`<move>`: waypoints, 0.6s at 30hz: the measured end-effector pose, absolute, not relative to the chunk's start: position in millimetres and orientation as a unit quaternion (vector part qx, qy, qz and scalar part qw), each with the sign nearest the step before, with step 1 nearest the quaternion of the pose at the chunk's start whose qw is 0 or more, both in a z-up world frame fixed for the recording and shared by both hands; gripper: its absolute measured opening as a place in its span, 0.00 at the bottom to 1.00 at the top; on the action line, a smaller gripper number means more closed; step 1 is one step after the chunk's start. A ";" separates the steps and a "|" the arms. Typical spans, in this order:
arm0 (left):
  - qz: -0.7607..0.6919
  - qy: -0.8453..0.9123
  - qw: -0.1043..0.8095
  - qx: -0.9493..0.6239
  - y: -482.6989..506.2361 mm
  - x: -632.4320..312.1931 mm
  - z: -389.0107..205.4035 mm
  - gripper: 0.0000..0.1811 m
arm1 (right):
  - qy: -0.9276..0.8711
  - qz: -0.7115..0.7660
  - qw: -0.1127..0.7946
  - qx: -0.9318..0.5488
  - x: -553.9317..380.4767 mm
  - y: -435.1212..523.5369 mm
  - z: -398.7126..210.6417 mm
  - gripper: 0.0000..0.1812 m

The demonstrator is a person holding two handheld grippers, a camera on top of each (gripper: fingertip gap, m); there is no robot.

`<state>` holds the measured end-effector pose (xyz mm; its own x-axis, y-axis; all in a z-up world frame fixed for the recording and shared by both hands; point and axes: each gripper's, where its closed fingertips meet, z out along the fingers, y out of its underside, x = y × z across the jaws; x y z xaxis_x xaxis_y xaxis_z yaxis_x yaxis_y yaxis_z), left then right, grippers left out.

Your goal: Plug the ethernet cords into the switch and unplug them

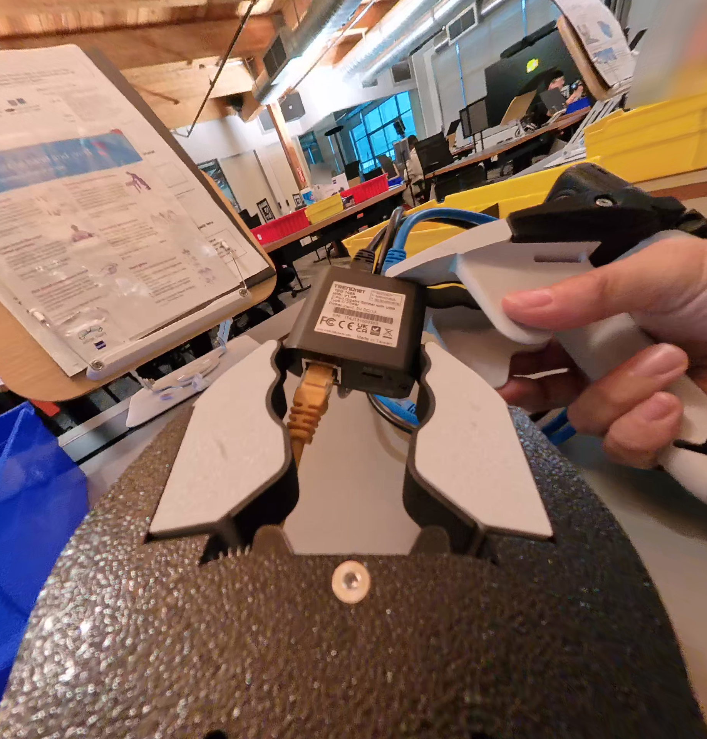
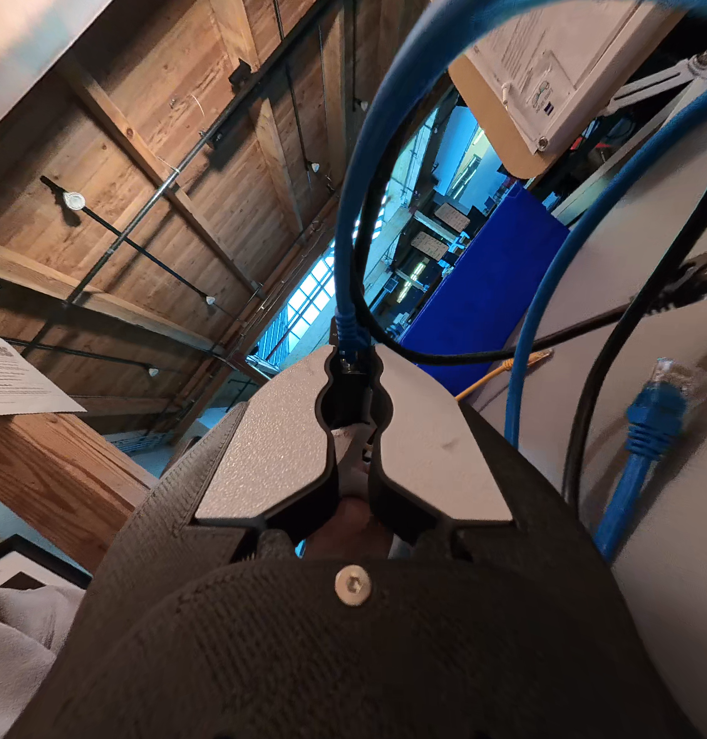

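In the left wrist view my left gripper (image 1: 350, 352) is shut on the small black switch (image 1: 360, 320) and holds it above the table, label side up. A yellow ethernet cord (image 1: 310, 404) is plugged into the switch's near port. A blue cord (image 1: 396, 254) and a black cord (image 1: 364, 256) enter its far side. My right gripper (image 1: 484, 256), held by a hand, reaches that far side from the right. In the right wrist view the right gripper (image 2: 352, 360) is shut on the blue cord's plug (image 2: 347, 332) where it meets the switch.
A second blue plug (image 2: 656, 416) lies loose on the grey table (image 2: 672, 600), beside a black cable (image 2: 584, 400) and a yellow cable (image 2: 496, 374). A blue bin (image 1: 24, 500) stands left, a tilted document board (image 1: 104, 220) behind it, and yellow bins (image 1: 644, 136) at the right. My two grippers' fingertips are within a few centimetres of each other.
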<state>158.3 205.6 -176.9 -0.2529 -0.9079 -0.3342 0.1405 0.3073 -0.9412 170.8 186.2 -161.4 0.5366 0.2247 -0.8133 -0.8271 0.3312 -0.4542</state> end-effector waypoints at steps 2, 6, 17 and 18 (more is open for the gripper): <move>-0.501 0.617 0.533 -0.291 205.3 156.5 -174.6 0.34 | 0.322 0.364 0.740 -0.465 168.4 187.2 -160.3 0.07; -0.504 0.616 0.536 -0.280 204.3 155.3 -173.3 0.34 | 0.312 0.356 0.735 -0.486 162.3 191.3 -160.9 0.07; -0.506 0.621 0.505 -0.320 204.0 158.6 -177.7 0.34 | 0.351 0.326 0.741 -0.471 169.6 190.5 -163.7 0.11; -0.504 0.623 0.505 -0.320 203.7 158.6 -177.6 0.34 | 0.357 0.333 0.740 -0.463 170.4 190.1 -164.5 0.09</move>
